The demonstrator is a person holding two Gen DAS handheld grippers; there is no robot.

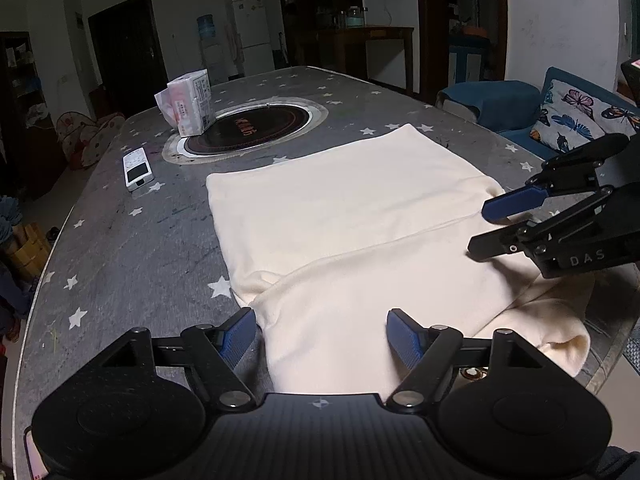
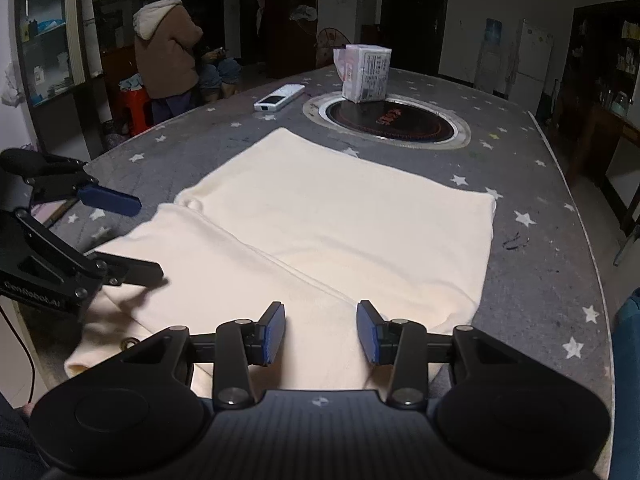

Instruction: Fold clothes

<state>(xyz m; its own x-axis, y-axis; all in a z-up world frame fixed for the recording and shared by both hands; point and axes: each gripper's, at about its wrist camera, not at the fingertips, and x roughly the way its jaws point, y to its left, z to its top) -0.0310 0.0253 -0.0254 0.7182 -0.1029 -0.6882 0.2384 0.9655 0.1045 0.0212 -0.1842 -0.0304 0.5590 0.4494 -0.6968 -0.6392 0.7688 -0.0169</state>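
A cream garment (image 1: 344,216) lies partly folded on the grey star-patterned table (image 1: 132,256), with a fold line running across it; it also shows in the right wrist view (image 2: 340,216). A sleeve or cuff (image 1: 560,336) hangs near the table's near edge. My left gripper (image 1: 322,334) is open above the garment's near left part, holding nothing. My right gripper (image 2: 320,330) is open above the garment's near right part, empty. The right gripper shows in the left wrist view (image 1: 488,228), the left gripper in the right wrist view (image 2: 148,236).
A built-in round cooktop (image 1: 252,130) sits mid-table with a tissue pack (image 1: 188,104) on its edge and a white remote (image 1: 137,168) beside it. A blue sofa with a butterfly cushion (image 1: 576,118) stands to the right. A person (image 2: 168,56) sits beyond the table.
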